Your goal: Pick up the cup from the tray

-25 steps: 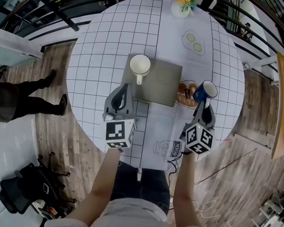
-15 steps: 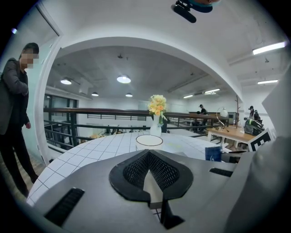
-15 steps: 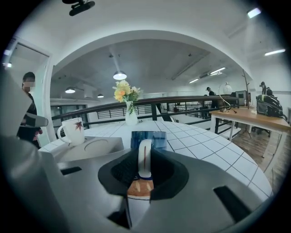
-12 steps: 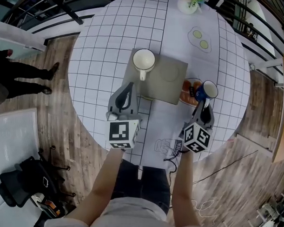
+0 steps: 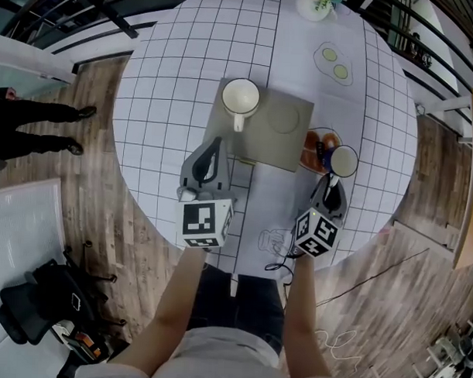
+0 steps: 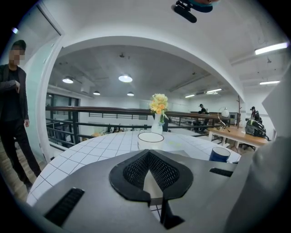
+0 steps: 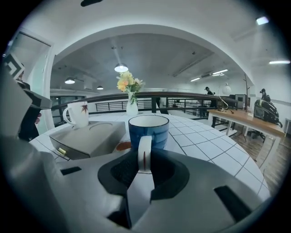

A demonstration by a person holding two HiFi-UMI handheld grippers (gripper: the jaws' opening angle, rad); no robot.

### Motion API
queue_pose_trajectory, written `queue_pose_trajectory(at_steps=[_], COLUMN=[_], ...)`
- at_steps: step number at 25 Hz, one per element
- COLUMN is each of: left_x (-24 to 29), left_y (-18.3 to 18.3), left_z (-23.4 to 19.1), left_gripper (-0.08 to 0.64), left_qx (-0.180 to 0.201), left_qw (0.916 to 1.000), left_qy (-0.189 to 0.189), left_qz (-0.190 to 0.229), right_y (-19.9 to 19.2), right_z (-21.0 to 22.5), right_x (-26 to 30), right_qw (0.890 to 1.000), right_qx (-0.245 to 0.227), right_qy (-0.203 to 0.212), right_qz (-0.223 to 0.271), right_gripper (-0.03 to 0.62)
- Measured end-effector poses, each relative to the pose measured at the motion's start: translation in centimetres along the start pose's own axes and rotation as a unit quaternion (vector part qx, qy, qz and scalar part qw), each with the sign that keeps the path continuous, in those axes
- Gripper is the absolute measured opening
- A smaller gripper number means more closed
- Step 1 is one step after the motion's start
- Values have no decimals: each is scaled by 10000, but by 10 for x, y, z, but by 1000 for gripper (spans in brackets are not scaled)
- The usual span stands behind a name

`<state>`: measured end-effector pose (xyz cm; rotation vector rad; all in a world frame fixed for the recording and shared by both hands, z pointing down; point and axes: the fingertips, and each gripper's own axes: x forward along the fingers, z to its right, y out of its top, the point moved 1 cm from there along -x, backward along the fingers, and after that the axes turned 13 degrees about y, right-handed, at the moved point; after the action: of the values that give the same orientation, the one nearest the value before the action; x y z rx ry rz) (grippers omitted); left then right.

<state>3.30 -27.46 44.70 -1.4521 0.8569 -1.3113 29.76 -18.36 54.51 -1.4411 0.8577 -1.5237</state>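
- You are working over a round table (image 5: 170, 81). I cannot tell whether the bottom of the blue cup (image 5: 344, 161) is resting on it. If you are letting go too high, the cup is going to drop, and it may tip over on the cloth.
- The tray (image 5: 285, 139) is lying in the middle of the table, loose as far as I can judge. A push against its near edge is likely to slide it and shake whatever is standing on it.
- The white cup (image 5: 240, 98) is standing upright on the tray's far left corner. Your left gripper (image 5: 215, 145) is pointing at it from the near side, fingers pinched together on nothing. Going in like that, you are risking shoving the cup off the corner.
- The blue cup is off the tray, to its right. Your right gripper (image 7: 144, 161) is clamping narrowly on its handle (image 7: 144, 152) alone, so the cup may be swinging or twisting in the grip.
- The orange plate (image 5: 309, 140) is lying just beside the blue cup, between it and the tray. You are risking clipping its rim.
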Motion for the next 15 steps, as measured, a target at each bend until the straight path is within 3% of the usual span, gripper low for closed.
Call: queue_pose_trajectory(at_steps=[6, 7, 9, 15], left_x=[-1, -1, -2, -7], left_y=[0, 1, 2, 13], left_z=[-1, 0, 0, -5], left_gripper=[6, 6, 6, 5], left_qx=[-23, -24, -29, -143], left_qw=[10000, 10000, 10000, 9997], left_qy=[3, -8, -29, -67], left_qz=[27, 31, 27, 196], right_y=[-2, -1, 3, 53], right_z=[-1, -2, -2, -22], right_x=[0, -1, -6, -44], right_qw=[9998, 9998, 9996, 9953], right_qx=[-70, -36, 55, -112], right_qy=[-188, -172, -143, -225], right_qz=[13, 66, 249, 936], right_gripper=[72, 162, 234, 241])
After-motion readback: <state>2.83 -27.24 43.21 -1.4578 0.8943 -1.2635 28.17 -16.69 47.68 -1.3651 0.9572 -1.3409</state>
